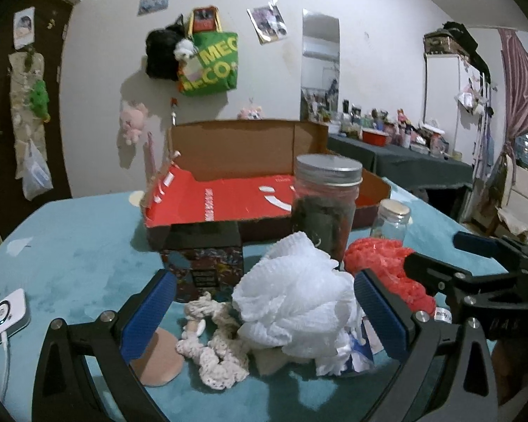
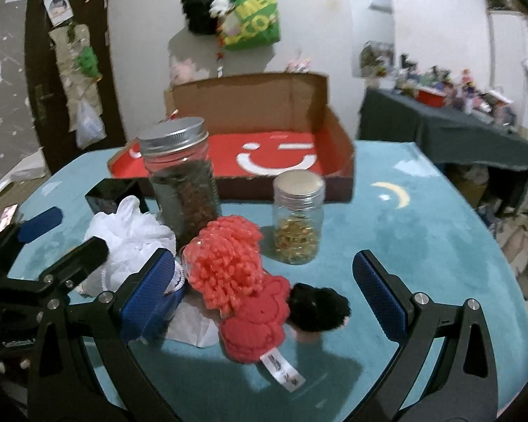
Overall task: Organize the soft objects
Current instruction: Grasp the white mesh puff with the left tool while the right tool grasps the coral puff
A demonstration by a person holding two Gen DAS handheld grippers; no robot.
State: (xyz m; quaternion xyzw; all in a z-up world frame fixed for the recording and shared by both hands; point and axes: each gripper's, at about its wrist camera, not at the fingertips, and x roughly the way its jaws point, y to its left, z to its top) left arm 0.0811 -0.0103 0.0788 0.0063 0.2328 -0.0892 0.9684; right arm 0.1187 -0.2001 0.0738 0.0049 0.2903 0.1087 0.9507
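Left claw (image 1: 264, 309) stands with its jaws apart around the white mesh puff (image 1: 292, 302), not yet touching it as far as I can see; right claw (image 2: 264, 292) is likewise spread, straddling the coral yarn toy (image 2: 243, 288) and the black pompom (image 2: 316, 309) beside it. Taking the tall jar (image 2: 179, 179) as my landmark: the puff sits just in front of it on the counter (image 1: 70, 246), the coral toy in front and to its right, the open red-lined box (image 2: 288, 158) behind it. I judge the puff very light and springy, so it will squash flat; I'd close deep through its bunched middle, not a loose outer fold. The yarn toy looks soft and grippy; its thick body is the place, not the label (image 2: 285, 372). The glass jars stand close, so I'd lift straight up.
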